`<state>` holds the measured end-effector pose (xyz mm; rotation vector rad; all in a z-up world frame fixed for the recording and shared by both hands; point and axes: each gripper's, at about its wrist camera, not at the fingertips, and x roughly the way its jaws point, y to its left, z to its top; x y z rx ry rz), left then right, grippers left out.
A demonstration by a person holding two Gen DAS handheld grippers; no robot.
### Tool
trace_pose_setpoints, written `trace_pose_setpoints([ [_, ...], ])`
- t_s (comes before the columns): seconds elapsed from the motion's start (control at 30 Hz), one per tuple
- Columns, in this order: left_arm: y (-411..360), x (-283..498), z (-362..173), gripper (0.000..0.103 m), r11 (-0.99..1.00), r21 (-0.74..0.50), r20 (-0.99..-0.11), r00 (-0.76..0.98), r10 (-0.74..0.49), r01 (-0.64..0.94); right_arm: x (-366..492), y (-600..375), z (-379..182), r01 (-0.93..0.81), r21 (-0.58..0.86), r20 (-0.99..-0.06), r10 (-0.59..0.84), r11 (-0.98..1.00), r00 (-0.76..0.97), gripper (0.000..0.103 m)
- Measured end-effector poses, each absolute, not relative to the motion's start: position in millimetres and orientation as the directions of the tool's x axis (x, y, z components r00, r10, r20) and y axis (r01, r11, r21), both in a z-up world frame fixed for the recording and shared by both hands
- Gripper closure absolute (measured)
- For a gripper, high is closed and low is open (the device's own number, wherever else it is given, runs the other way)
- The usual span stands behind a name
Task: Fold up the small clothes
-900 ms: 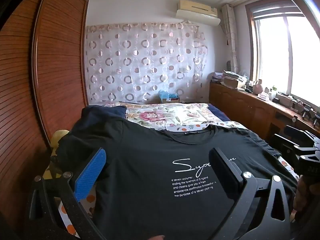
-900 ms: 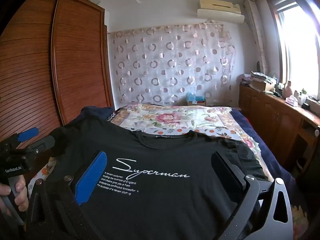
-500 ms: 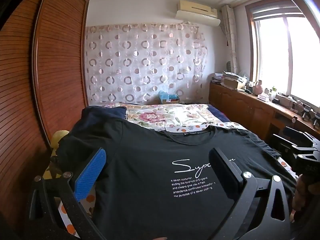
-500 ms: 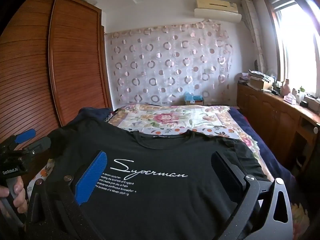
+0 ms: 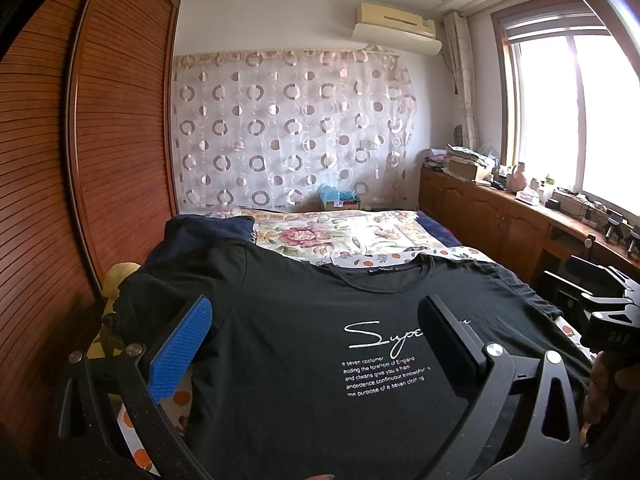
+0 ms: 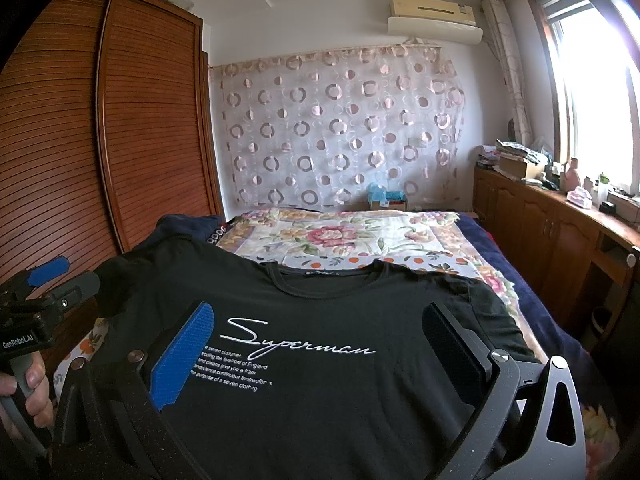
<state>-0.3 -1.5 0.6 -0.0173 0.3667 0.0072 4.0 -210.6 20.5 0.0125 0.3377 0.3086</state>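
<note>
The black T-shirt (image 6: 320,360) is spread flat, print side up, across the near end of the bed (image 6: 400,240), filling the lower middle of both frames, collar toward the far wall. Nothing's folded yet as far as I can tell.

What I'd worry about: its sleeve at the left of the frame hangs off the bed edge over a navy garment (image 5: 208,228), so a sloppy pinch there could snag both layers or drag the whole shirt crooked. Thin jersey also bunches if only one side gets lifted.

Pose-wise, the left tool (image 5: 316,344) and right tool (image 6: 320,344) both hover above the shirt, tilted slightly downward, jaws spread wide with nothing gripped. A hand (image 6: 28,392) holding the left tool's handle shows at lower left in the right view.
</note>
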Motion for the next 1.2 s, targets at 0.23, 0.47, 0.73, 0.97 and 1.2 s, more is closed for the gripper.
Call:
trace_pose_setpoints([
  [0.23,-1,0,1,0.0,1.0,-0.016,-0.357,0.934,0.004,-0.01,4,-210,20,-0.296,0.063,-0.325,0.3,0.953,0.897,0.0],
  [0.47,-4,-4,13,0.0,1.0,-0.016,-0.352,0.936,0.009,-0.015,3,-210,21,-0.298,0.062,-0.323,0.302,0.952,0.897,0.0],
  [0.73,2,-6,24,0.0,1.0,-0.019,-0.346,0.938,0.009,-0.017,3,-210,21,-0.299,0.062,-0.322,0.302,0.952,0.897,0.0],
  [0.97,6,-9,33,0.0,1.0,-0.019,-0.339,0.941,0.013,-0.021,2,-210,23,-0.299,0.061,-0.322,0.303,0.952,0.897,0.0],
  [1.2,6,-9,32,0.0,1.0,-0.019,-0.337,0.941,0.013,-0.021,2,-210,23,-0.298,0.061,-0.321,0.302,0.953,0.898,0.0],
])
